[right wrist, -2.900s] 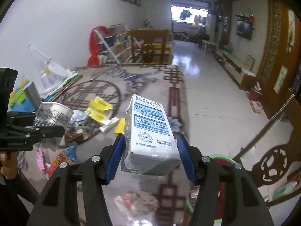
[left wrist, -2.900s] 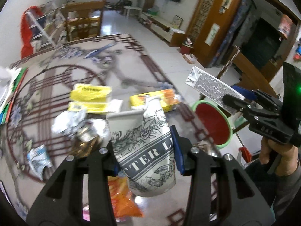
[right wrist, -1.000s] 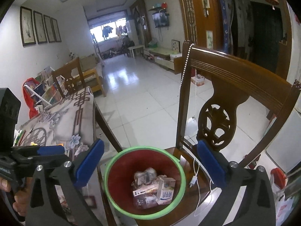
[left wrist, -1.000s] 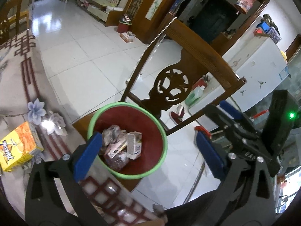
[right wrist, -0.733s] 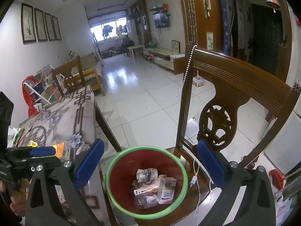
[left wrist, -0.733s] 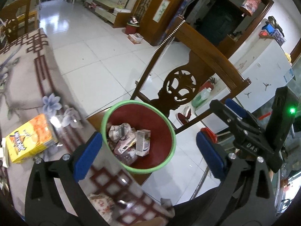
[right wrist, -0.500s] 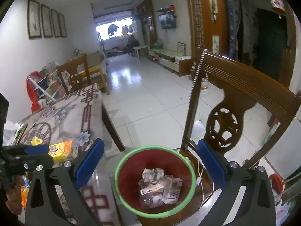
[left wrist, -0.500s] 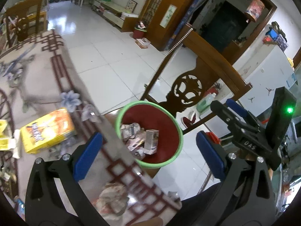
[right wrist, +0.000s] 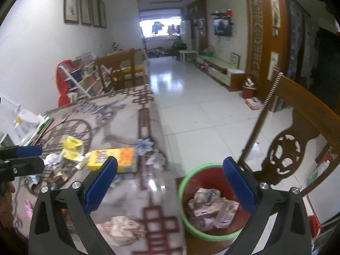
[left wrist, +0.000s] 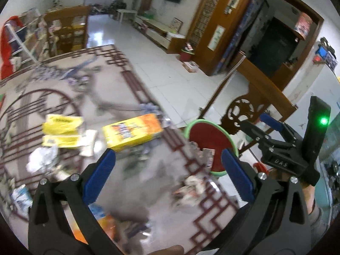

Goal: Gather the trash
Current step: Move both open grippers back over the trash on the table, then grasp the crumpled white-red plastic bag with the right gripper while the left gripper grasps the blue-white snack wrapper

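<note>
My left gripper (left wrist: 167, 165) is open and holds nothing, hanging over the patterned table (left wrist: 136, 89). Ahead of it lie a yellow-orange box (left wrist: 131, 132), yellow wrappers (left wrist: 61, 123) and crumpled foil (left wrist: 41, 160). A crumpled wrapper (left wrist: 191, 186) lies near the table's right edge. The red bin with a green rim (left wrist: 209, 148) stands on a chair seat to the right. My right gripper (right wrist: 170, 173) is open and empty, above the table edge and the bin (right wrist: 209, 201), which holds several cartons and wrappers. The yellow-orange box (right wrist: 112, 159) and a crumpled wrapper (right wrist: 121, 227) also show in the right wrist view.
A carved wooden chair back (right wrist: 297, 125) rises behind the bin. Orange and blue wrappers (left wrist: 99, 221) lie at the table's near edge. Books and a white item (right wrist: 27, 123) sit at the table's far left. White tiled floor (right wrist: 191, 97) stretches beyond.
Both grippers dropped the paper cup and the milk carton into the bin and now stand open. Both have swung left, from over the bin back toward the table.
</note>
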### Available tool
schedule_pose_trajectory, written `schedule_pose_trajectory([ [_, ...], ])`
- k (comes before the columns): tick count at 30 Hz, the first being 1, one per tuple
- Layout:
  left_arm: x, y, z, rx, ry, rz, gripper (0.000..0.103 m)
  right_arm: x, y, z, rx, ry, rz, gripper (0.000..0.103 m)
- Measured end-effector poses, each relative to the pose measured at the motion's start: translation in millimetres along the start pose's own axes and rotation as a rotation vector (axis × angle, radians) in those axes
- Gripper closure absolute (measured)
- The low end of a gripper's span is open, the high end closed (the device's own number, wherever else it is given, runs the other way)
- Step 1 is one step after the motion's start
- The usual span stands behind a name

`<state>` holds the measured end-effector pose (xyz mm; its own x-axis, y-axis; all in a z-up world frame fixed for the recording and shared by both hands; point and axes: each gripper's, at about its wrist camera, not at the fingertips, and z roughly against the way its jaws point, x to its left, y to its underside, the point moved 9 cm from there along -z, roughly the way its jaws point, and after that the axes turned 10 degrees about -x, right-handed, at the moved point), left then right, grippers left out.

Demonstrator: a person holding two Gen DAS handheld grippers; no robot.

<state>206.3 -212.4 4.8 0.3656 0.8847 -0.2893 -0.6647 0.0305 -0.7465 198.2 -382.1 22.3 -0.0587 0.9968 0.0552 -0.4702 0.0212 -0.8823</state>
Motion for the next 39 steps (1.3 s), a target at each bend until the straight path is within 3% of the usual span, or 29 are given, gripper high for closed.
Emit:
schedule_pose_trajectory([
  [6,65.9,10.3,40.1,-0.031,-0.114,0.03,0.006,58.1,9.0,-6.8,0.027,-0.066,0.065,0.007],
  [20,188.2,66.0,94.3,-0.027,-0.272,0.157,0.006,159.0,29.4,-39.7,0.109,-0.201,0.187,0.007],
  [30,241.3,108.0,103.2,0.015,-0.35,0.201,0.006,178.8,60.2,-56.8,0.182,-0.24,0.243,0.007],
  [39,273.6,130.5,90.1,0.069,-0.444,0.205,0.005,167.7,78.0,-42.5,0.211,-0.238,0.222,0.007],
])
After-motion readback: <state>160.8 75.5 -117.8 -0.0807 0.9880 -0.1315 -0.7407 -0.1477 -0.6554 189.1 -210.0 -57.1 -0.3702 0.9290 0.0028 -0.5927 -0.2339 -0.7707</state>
